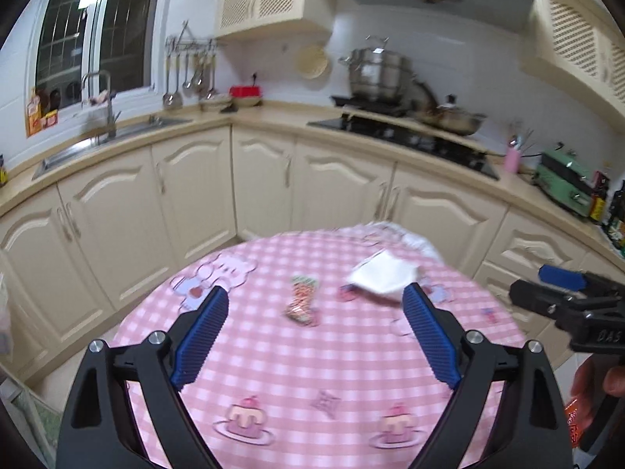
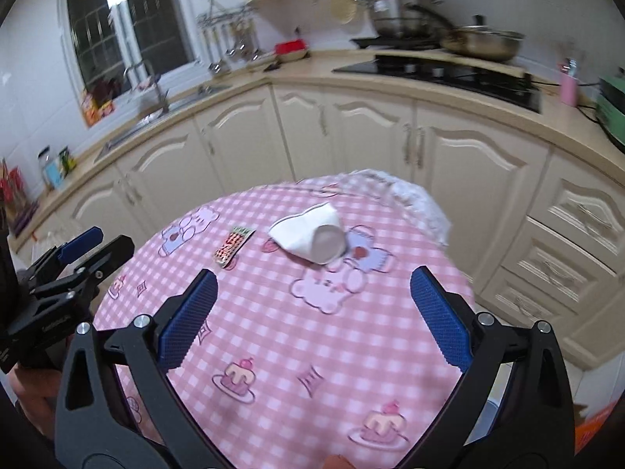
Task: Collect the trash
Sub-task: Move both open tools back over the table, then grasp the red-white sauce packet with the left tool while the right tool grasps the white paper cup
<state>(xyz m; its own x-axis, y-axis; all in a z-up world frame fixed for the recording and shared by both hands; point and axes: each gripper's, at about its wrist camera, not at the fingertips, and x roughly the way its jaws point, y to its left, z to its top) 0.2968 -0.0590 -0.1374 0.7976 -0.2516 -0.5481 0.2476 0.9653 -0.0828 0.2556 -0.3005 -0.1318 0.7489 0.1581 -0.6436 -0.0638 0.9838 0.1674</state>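
A crushed white paper cup lies on its side on the round table's pink checked cloth, seen also in the left wrist view as a cup. Left of it rests a small patterned snack wrapper, the same wrapper lying between the left fingers' line of sight. My left gripper hovers above the near half of the table, open and empty; it also shows as the left gripper. My right gripper is open and empty too, short of the cup, and appears as the right gripper.
Cream kitchen cabinets curve behind the table. The counter holds a sink, a black hob with metal pots, and a green appliance. A white crumpled bag hangs at the table's far edge.
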